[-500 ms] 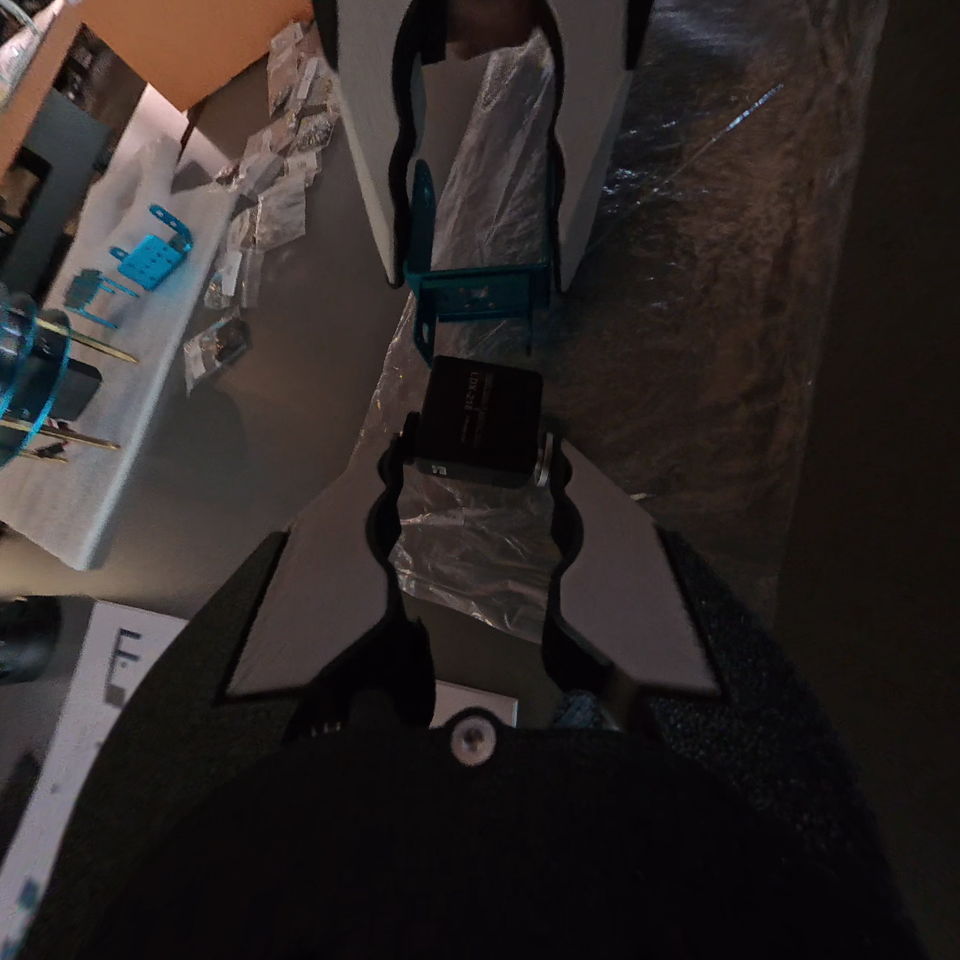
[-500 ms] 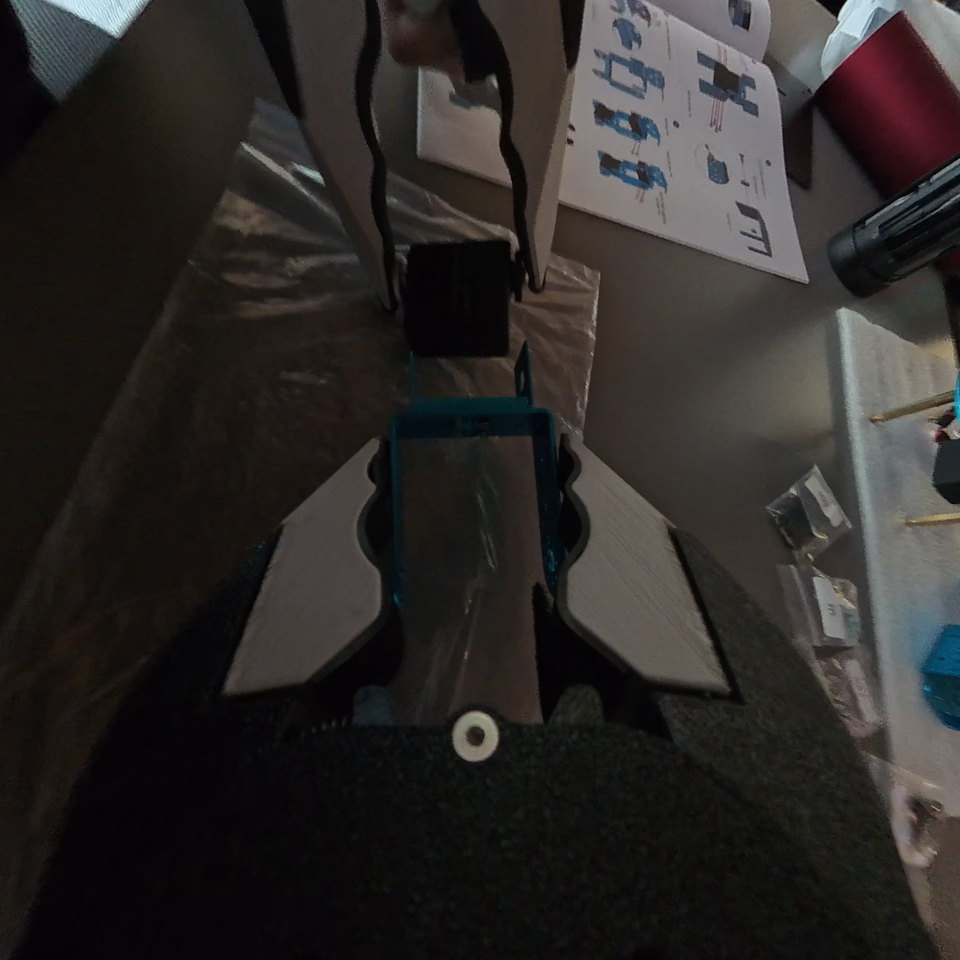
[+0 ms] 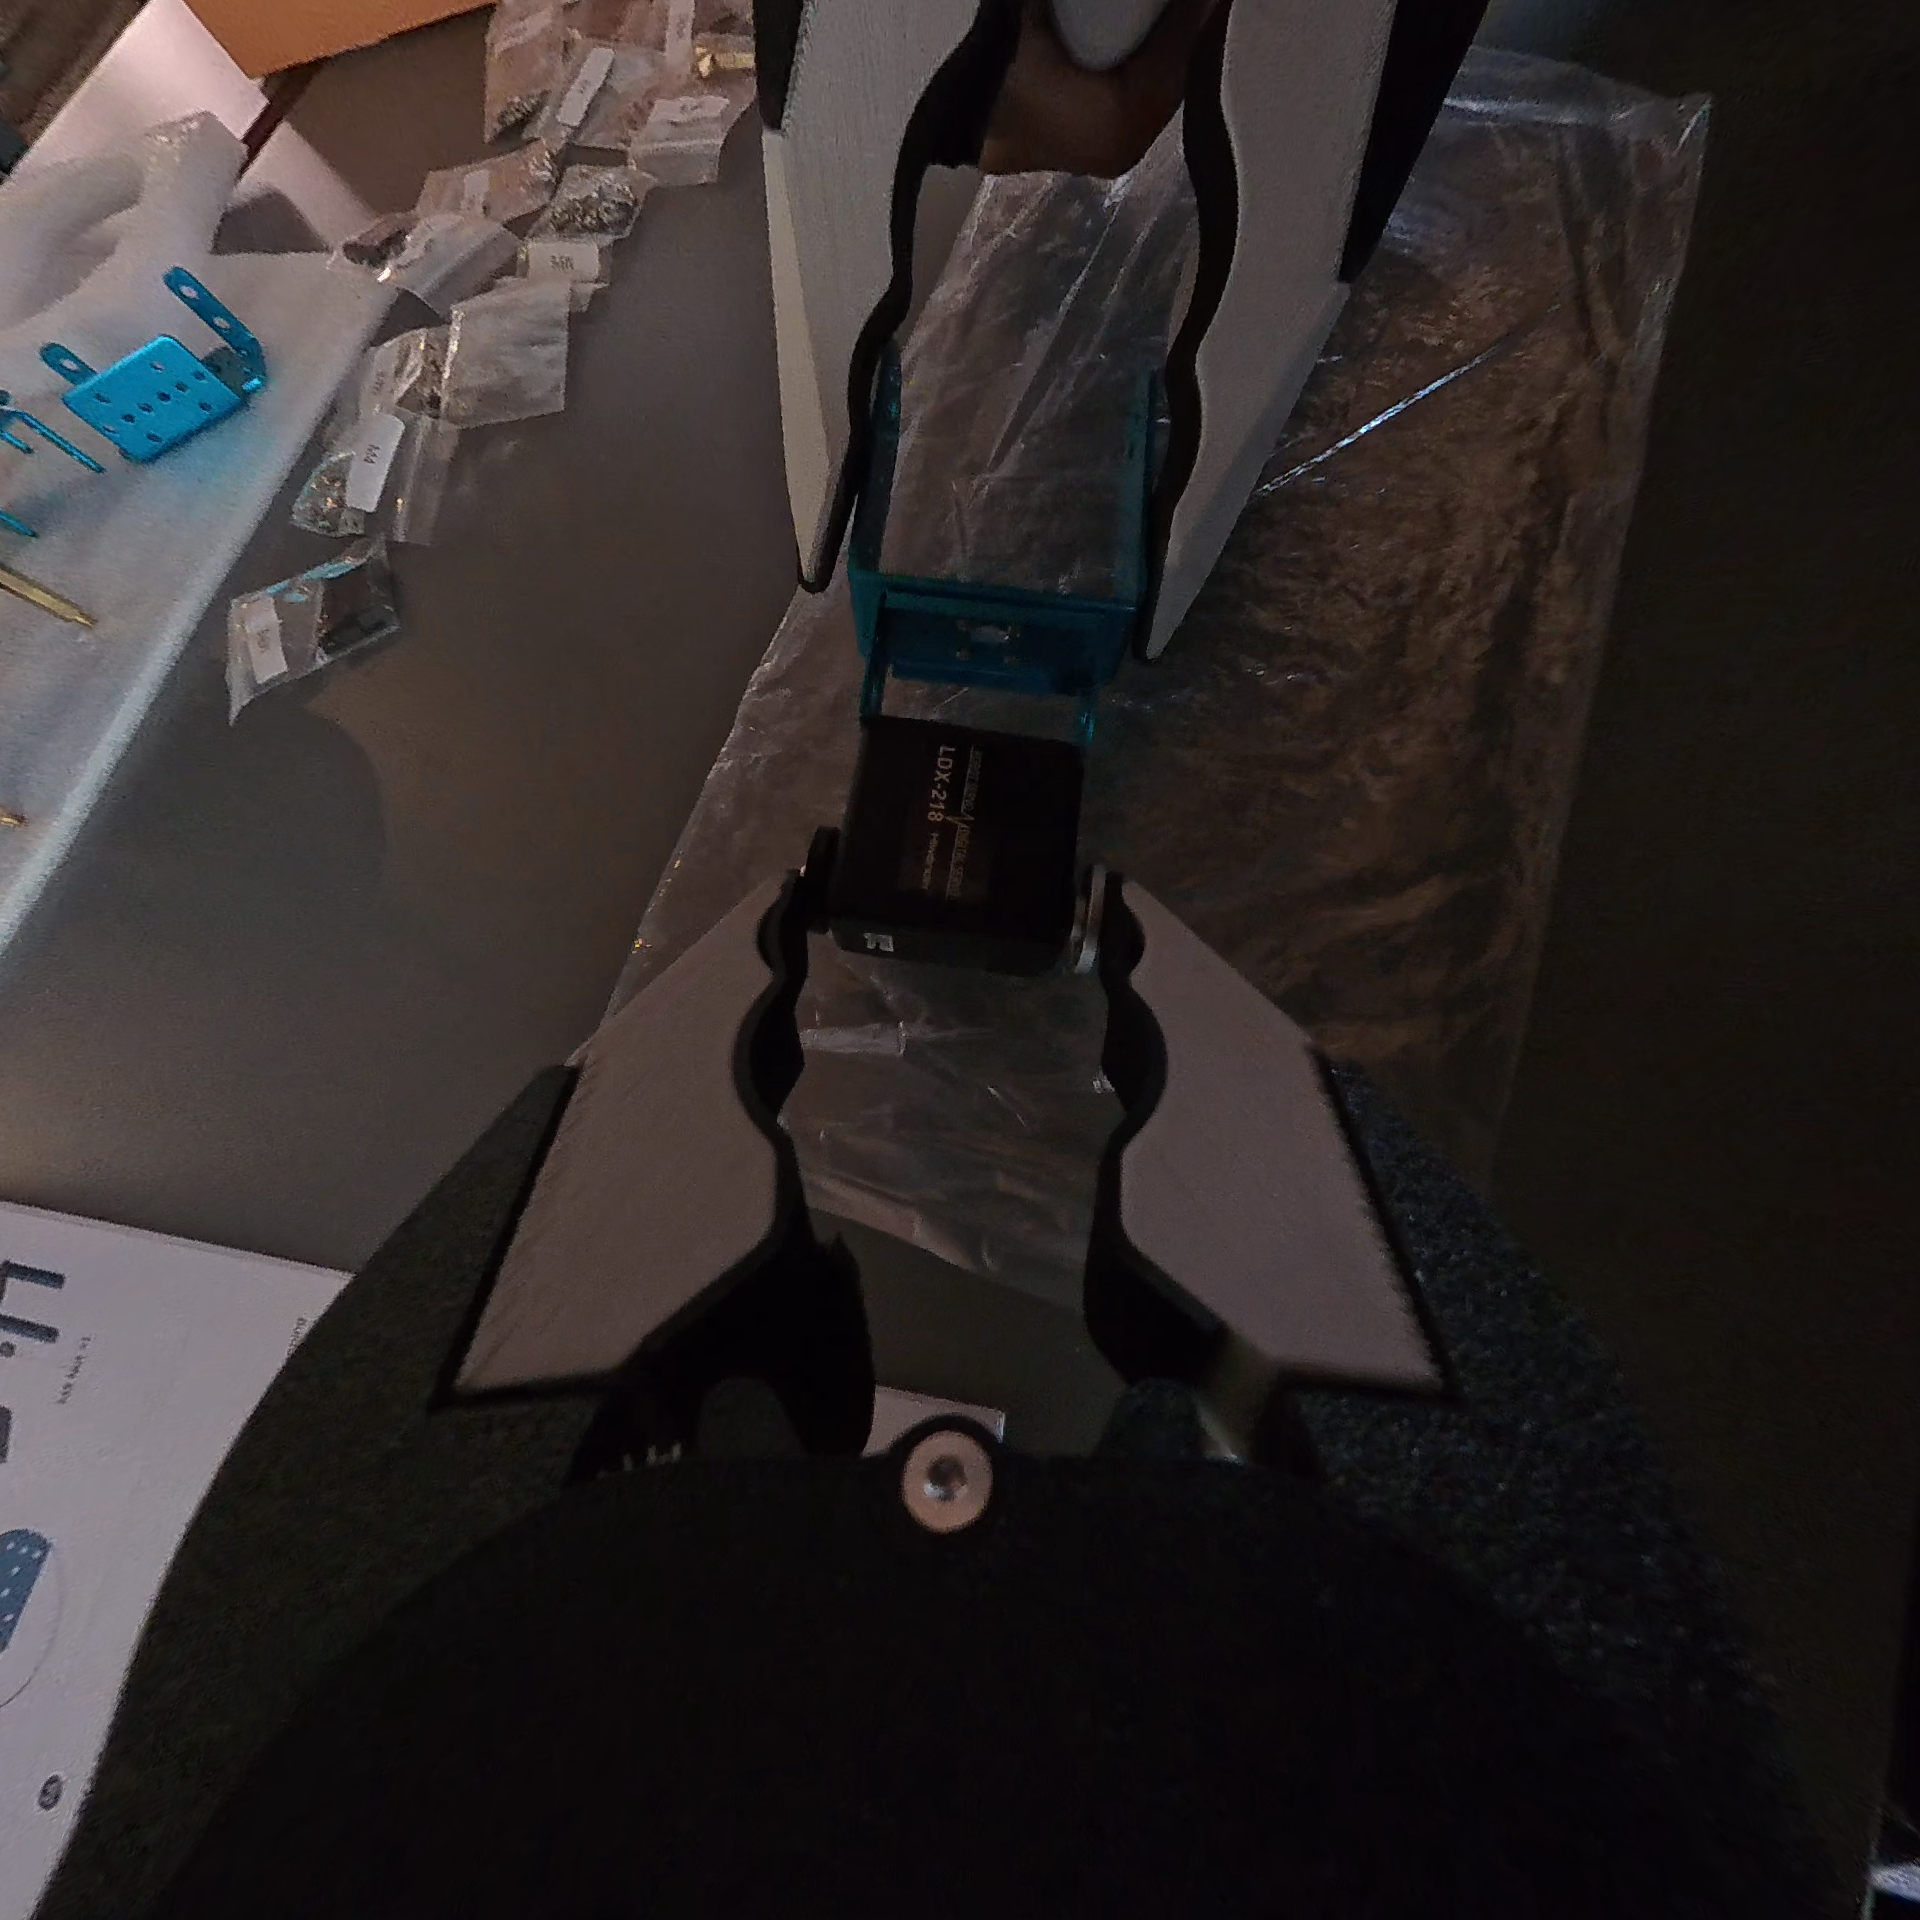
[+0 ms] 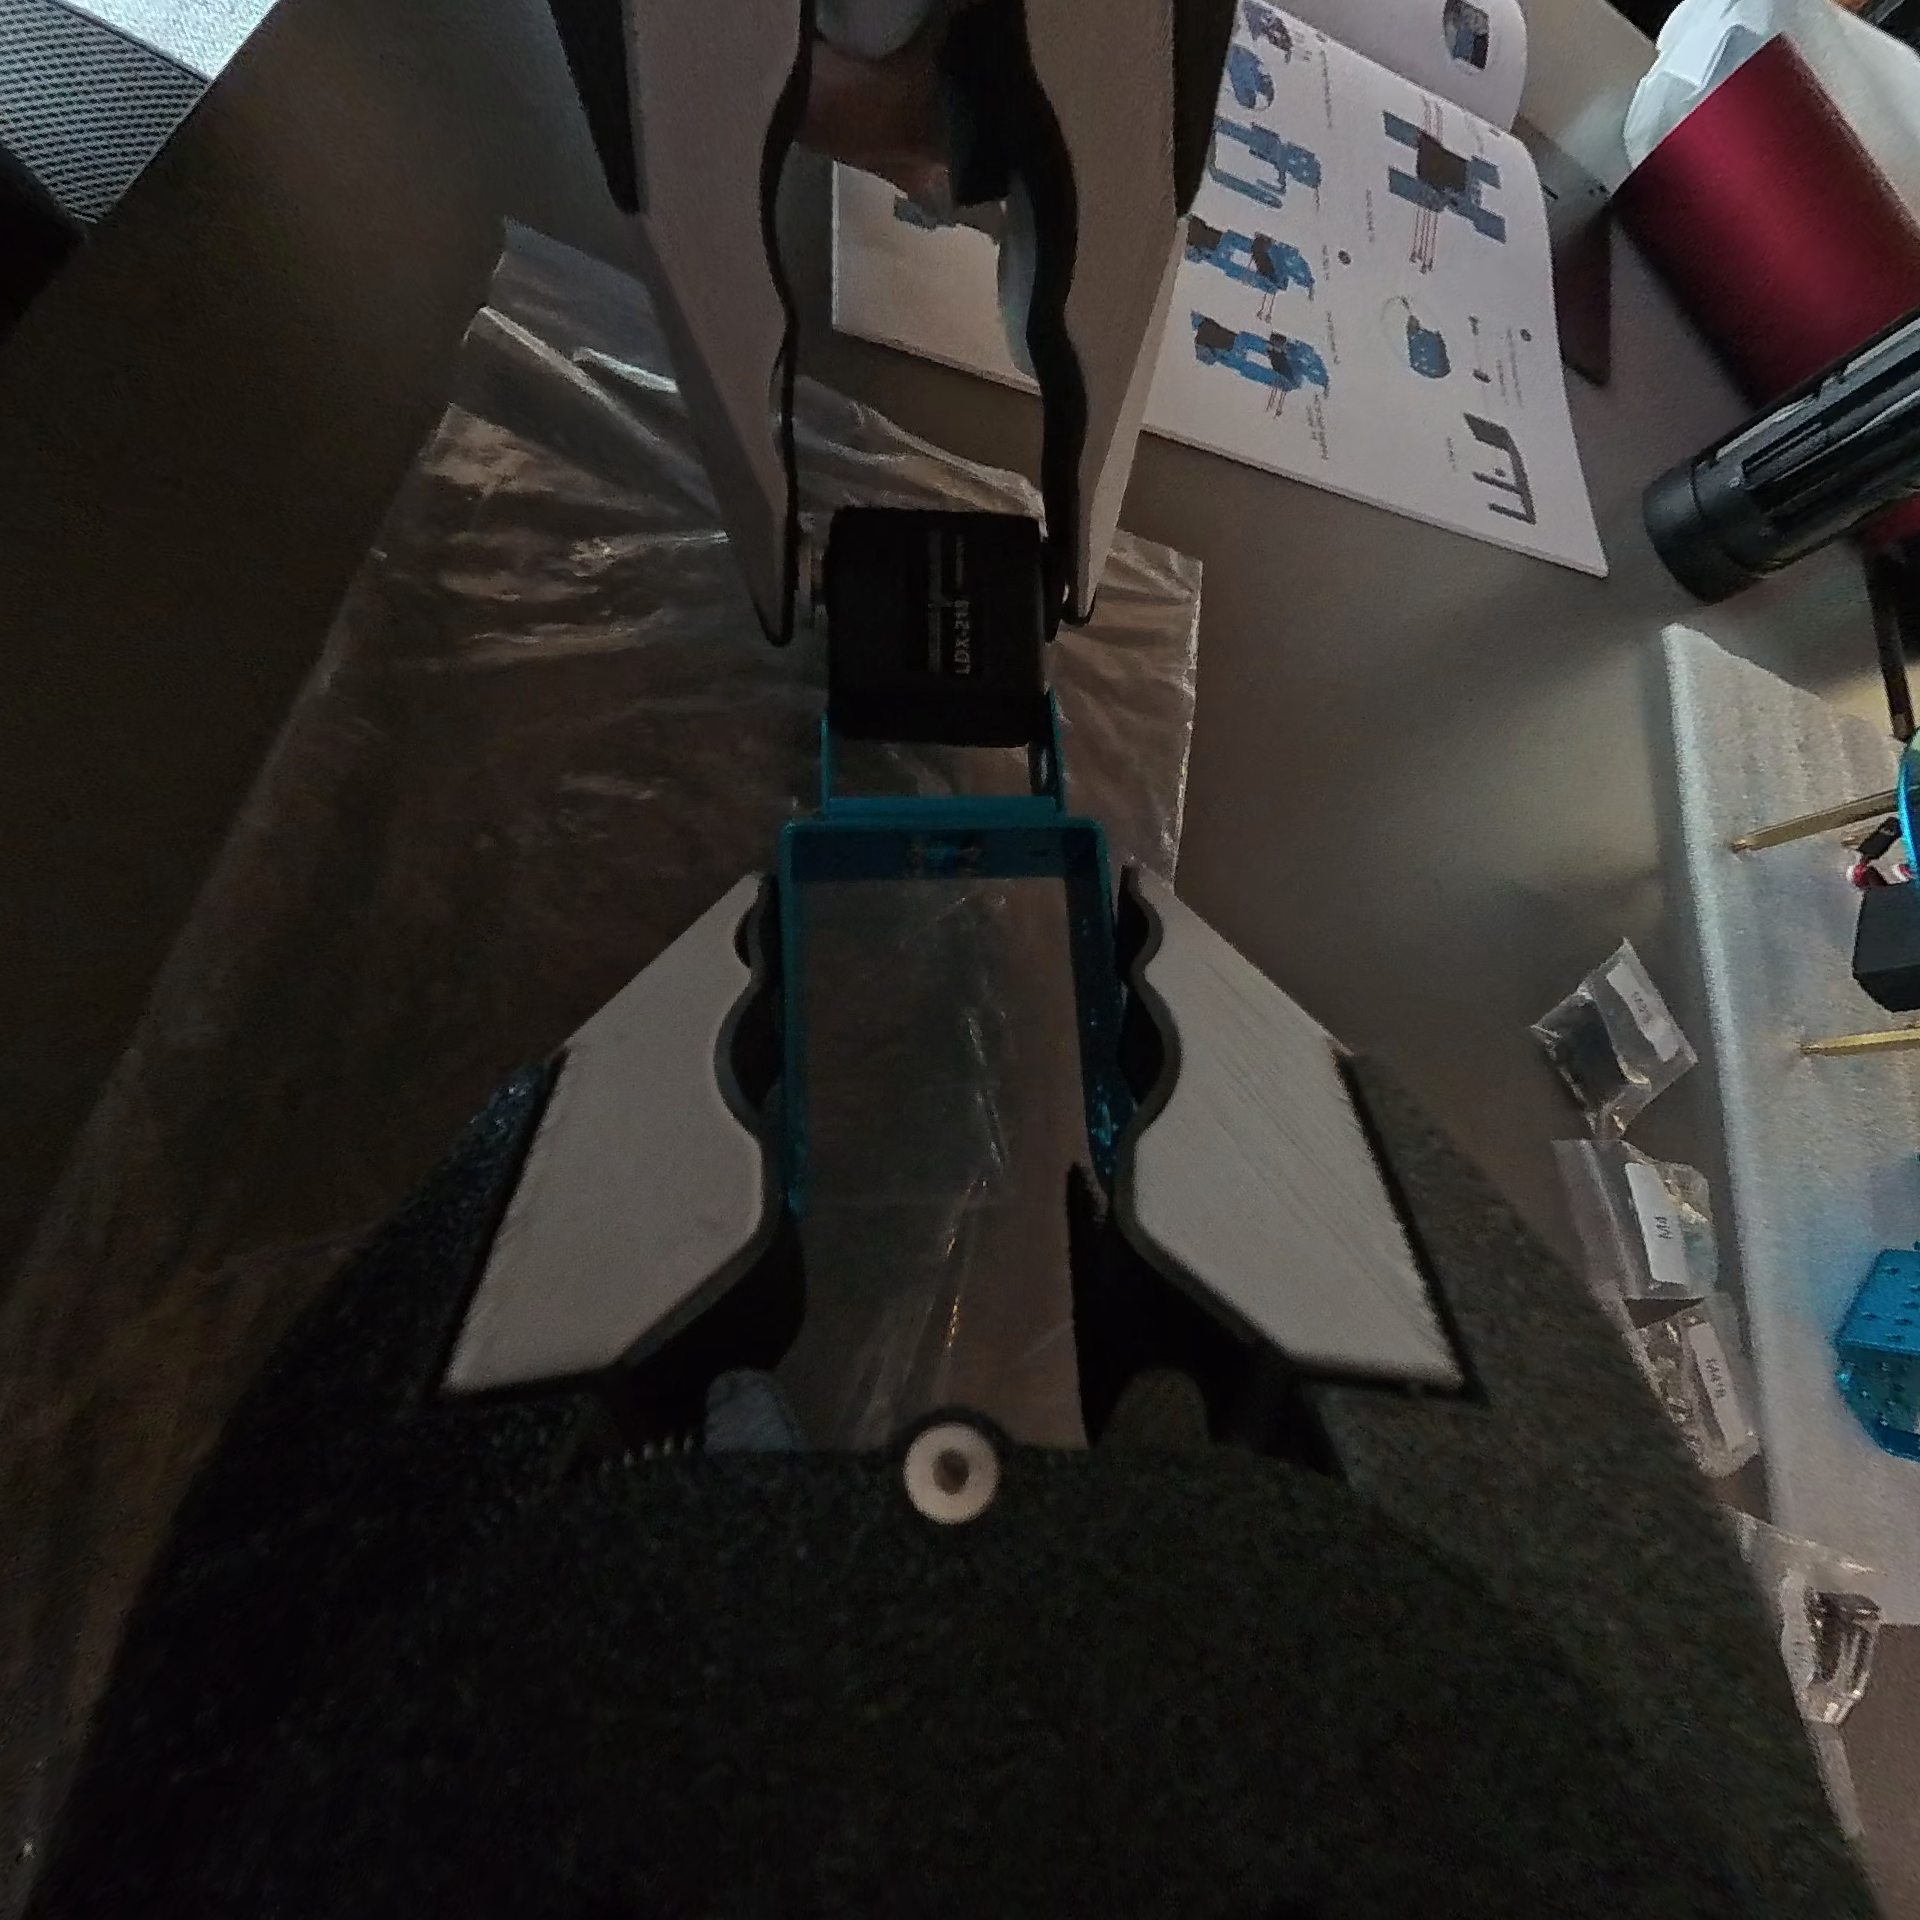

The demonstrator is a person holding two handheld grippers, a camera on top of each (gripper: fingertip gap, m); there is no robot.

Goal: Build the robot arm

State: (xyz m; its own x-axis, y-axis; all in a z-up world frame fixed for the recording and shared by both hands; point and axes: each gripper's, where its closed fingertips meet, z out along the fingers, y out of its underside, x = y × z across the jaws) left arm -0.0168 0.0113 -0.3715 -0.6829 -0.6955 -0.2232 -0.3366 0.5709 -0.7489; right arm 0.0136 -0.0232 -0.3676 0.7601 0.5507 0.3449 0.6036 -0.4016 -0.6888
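Observation:
My left gripper (image 3: 951, 909) is shut on a black servo block (image 3: 961, 847) and holds it above a clear plastic sheet (image 3: 1403, 644). My right gripper (image 4: 945, 883) is shut on a blue metal U-bracket (image 4: 940, 842). The two grippers face each other. The servo's far end sits between the bracket's short front arms. In the left wrist view the right gripper (image 3: 982, 613) comes in from the top with the bracket (image 3: 987, 634). In the right wrist view the left gripper (image 4: 925, 613) comes in from the top with the servo (image 4: 935, 634).
An open instruction booklet (image 4: 1382, 291) lies on the table behind the left gripper. Several small bags of hardware (image 3: 468, 343) and a white foam pad (image 3: 135, 540) with blue brackets (image 3: 156, 384) lie to one side. A black cylinder (image 4: 1787, 478) and a dark red object (image 4: 1787, 208) stand nearby. The gap from one gripper's tips to the other's is roughly 6 cm.
The servo and the bracket have come closer together; the servo's end now sits between the bracket's front arms.

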